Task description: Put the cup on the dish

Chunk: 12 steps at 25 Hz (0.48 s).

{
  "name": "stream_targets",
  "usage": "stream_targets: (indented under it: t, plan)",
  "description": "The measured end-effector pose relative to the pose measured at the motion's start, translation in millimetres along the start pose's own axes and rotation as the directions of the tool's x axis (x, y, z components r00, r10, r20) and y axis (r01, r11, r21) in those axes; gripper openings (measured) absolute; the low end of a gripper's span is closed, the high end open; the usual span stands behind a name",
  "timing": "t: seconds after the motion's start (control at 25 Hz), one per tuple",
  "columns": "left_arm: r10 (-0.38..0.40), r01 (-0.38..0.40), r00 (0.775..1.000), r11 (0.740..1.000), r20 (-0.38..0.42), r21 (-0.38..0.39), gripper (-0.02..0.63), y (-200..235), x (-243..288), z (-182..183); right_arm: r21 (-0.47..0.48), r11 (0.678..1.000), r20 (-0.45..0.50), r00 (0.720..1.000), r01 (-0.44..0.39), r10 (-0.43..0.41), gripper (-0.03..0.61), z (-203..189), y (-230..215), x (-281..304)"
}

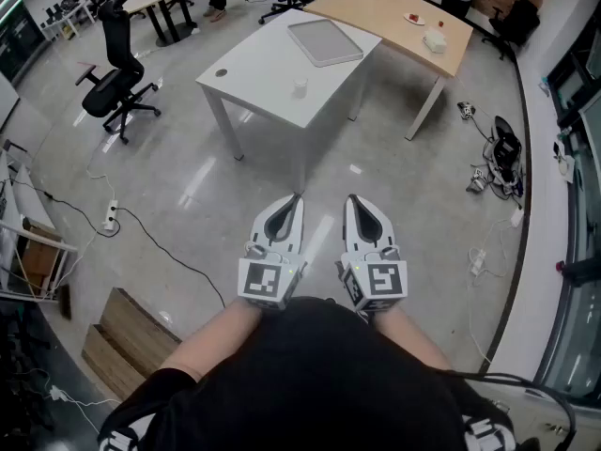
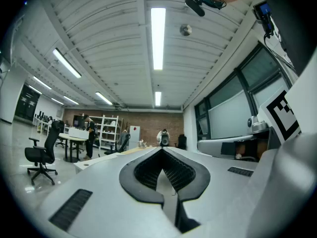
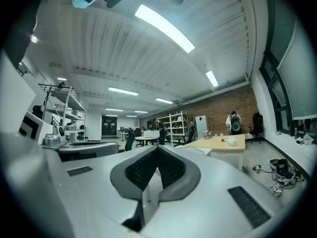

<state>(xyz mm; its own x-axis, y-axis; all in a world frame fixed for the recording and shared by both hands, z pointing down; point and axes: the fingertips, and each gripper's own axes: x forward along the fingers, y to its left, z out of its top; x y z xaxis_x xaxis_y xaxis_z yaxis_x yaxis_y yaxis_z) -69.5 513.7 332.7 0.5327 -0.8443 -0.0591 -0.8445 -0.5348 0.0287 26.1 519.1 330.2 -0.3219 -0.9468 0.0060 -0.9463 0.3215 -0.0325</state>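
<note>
A small white cup (image 1: 300,87) stands near the front edge of a white table (image 1: 263,87) some way ahead of me. On the same table lies a flat grey tray (image 1: 325,41). Beyond it, a wooden table (image 1: 394,12) carries a small red dish (image 1: 414,18) and a white box (image 1: 435,38). Both grippers are held close to my body over the floor, far from the tables. My left gripper (image 1: 295,200) (image 2: 162,149) is shut with nothing in it. So is my right gripper (image 1: 352,198) (image 3: 157,148). The right gripper view also catches the wooden table (image 3: 224,143) in the distance.
A black office chair (image 1: 115,87) stands to the left of the white table. Cables and a power strip (image 1: 110,216) cross the floor on the left, and more cables and gear (image 1: 502,158) lie on the right. A wooden pallet (image 1: 127,341) sits by my left side.
</note>
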Motion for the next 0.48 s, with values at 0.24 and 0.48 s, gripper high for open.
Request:
stream_targets:
  t: [0.24, 0.48]
  plan:
    - [0.0, 0.0, 1.0, 1.0, -0.002, 0.0, 0.006, 8, -4, -1, -0.011, 1.0, -0.006, 1.0, 0.014, -0.014, 0.012, -2, 5, 5]
    - [-0.019, 0.019, 1.0, 1.0, -0.007, -0.007, 0.008, 17, -5, -5, -0.005, 1.0, -0.009, 1.0, 0.023, -0.023, 0.012, -5, 12, 15]
